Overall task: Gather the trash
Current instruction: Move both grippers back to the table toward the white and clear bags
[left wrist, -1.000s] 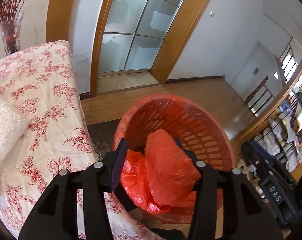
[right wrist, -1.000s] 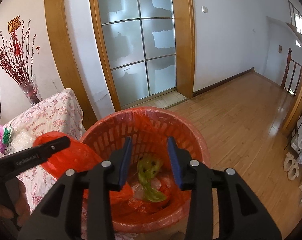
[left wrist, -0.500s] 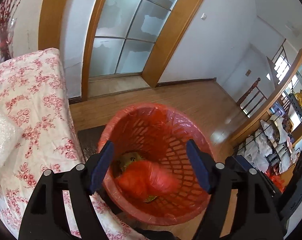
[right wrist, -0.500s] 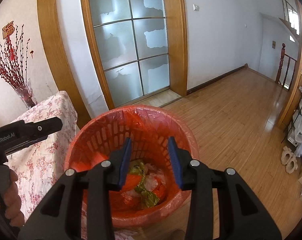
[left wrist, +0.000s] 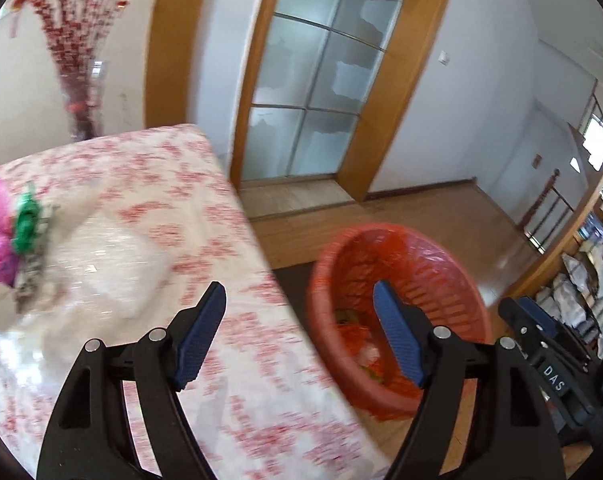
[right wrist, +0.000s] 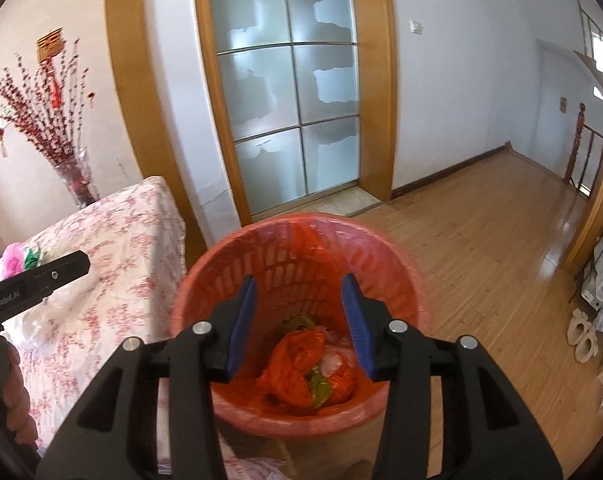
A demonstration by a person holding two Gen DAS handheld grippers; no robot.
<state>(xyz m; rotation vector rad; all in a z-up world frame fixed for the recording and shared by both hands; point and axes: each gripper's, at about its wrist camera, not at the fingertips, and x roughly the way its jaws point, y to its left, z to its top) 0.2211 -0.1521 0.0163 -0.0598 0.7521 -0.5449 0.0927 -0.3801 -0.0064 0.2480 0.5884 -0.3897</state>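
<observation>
Red bag (right wrist: 301, 364) dropped in basket (right wrist: 301, 236), L gripper (left wrist: 301, 336) wide open & empty, swinging back over table (left wrist: 161, 184); R gripper (right wrist: 299, 324) open, empty, above basket — more trash next

We find the wastebasket (right wrist: 301, 320) on the floor (right wrist: 481, 248), just right of the desk (left wrist: 173, 216). A crumpled bag (right wrist: 301, 364) lies in its bottom. On the desk, a clear plastic bag (left wrist: 113, 268) lies right of a ribbon bow (left wrist: 25, 220). A vase (left wrist: 81, 108) stands behind the desk; the glass door (right wrist: 289, 112) is behind the wastebasket.
</observation>
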